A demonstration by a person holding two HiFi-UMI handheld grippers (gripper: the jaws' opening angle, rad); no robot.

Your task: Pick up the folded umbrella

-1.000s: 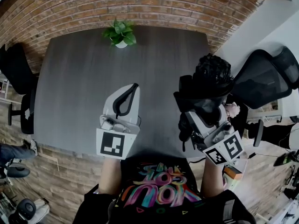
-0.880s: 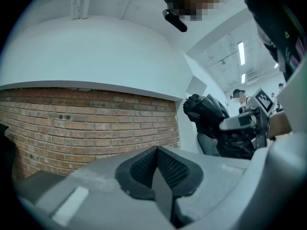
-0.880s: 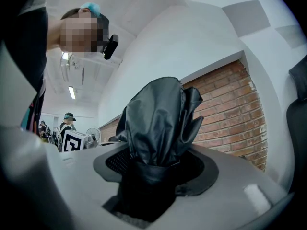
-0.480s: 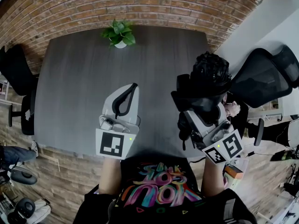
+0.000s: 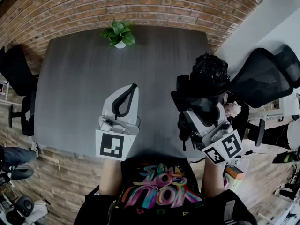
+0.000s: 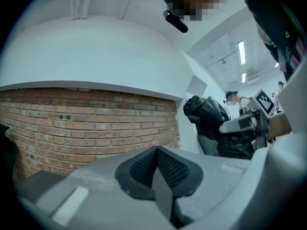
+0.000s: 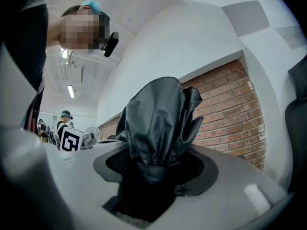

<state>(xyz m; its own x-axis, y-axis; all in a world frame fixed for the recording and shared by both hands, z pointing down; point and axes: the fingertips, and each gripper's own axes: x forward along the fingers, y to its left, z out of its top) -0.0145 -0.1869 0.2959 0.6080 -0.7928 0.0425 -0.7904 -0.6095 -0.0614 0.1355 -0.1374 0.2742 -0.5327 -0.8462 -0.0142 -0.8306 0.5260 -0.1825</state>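
Observation:
A folded black umbrella [image 5: 206,86] is held up above the dark grey table [image 5: 79,78], clear of its surface. My right gripper [image 5: 199,108] is shut on it. In the right gripper view the crumpled black fabric of the umbrella [image 7: 160,123] fills the gap between the pads of the right gripper [image 7: 151,169] and sticks out past them. My left gripper [image 5: 127,97] hovers over the table's near edge, jaws shut with nothing between them; the left gripper [image 6: 156,169] shows its pads pressed together. From that side the umbrella [image 6: 211,123] appears at the right.
A small potted plant [image 5: 120,33] stands at the table's far edge, before a brick wall [image 5: 140,6]. Black office chairs stand at the left [image 5: 16,74] and the right [image 5: 265,78]. Another person's shoes [image 5: 14,156] show at the lower left.

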